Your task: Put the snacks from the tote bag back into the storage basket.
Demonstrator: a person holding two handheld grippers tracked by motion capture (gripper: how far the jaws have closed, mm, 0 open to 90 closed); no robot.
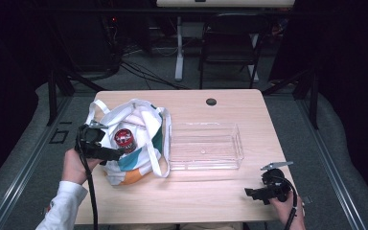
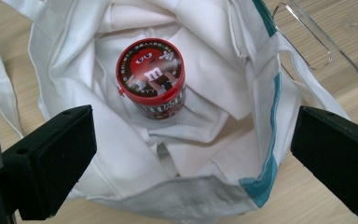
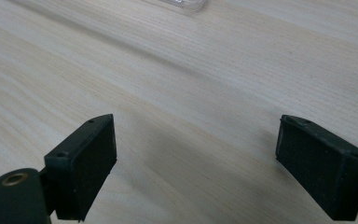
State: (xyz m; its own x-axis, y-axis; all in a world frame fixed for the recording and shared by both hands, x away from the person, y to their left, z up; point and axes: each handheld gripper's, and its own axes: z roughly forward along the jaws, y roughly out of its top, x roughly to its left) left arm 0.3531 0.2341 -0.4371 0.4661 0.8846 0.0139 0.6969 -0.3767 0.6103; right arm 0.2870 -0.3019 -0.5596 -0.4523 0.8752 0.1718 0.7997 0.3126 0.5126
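Inside the white tote bag [image 2: 200, 140] stands a red candy jar [image 2: 151, 77], upright. The left claw [image 2: 191, 158] hangs wide just above the bag's mouth, holding nothing. Well right of the bag, the right claw [image 3: 196, 168] gapes wide over bare surface [image 3: 177, 84]

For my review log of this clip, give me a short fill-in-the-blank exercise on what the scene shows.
1. The red-lidded candy jar sits inside the white ____.
2. The left gripper hangs above the bag with its jaws ____.
3. The clear tray beside the bag holds ____.
4. The right gripper is over bare ____.

Missing words: bag; open; nothing; table
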